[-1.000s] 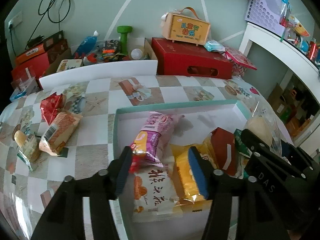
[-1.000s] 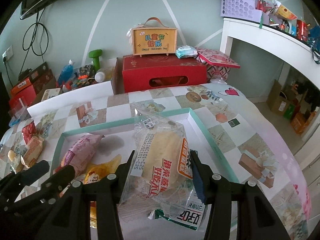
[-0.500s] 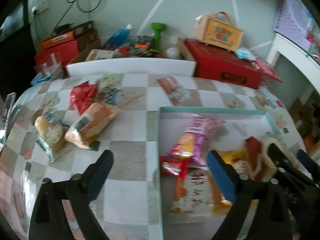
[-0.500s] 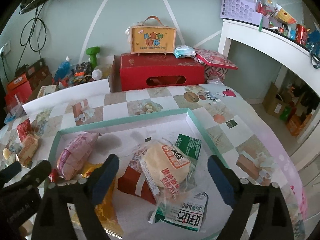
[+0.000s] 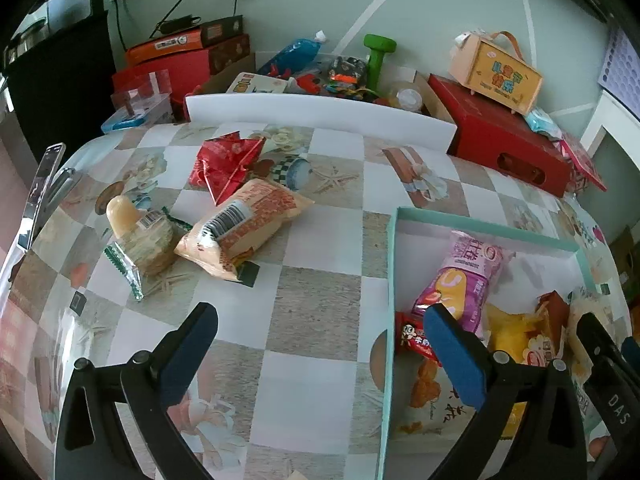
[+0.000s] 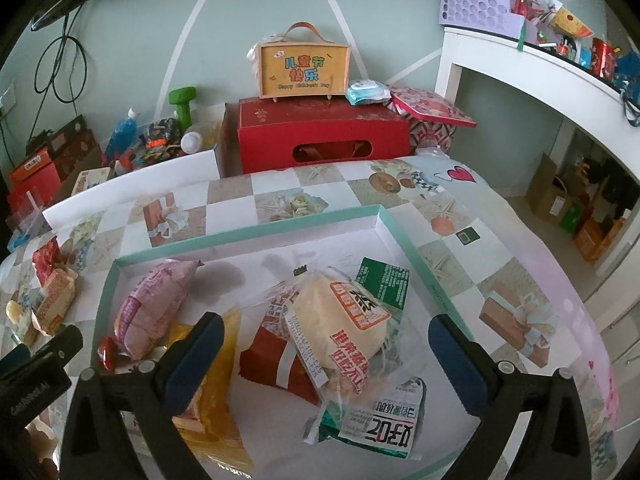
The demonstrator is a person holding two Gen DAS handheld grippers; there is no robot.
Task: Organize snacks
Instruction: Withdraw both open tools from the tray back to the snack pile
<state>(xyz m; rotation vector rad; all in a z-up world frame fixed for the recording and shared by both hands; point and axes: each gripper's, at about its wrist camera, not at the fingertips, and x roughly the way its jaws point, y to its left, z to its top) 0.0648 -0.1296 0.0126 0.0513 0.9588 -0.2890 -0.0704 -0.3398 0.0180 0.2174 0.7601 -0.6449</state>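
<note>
Right wrist view: both tongs [image 6: 324, 340] [image 5: 320, 332] gape, just opened, above crinkly plastic packets [image 6: 344, 320] in shallow box [image 6: 248, 236]

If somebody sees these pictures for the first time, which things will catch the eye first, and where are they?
First the teal-rimmed tray near the camera, crowded with packets: a clear-wrapped pale bun in the middle and a pink packet at its left end. Then the snacks outside the tray on the checked tablecloth, chiefly an orange packet and a red wrapper. Behind stands a big red box.
</note>
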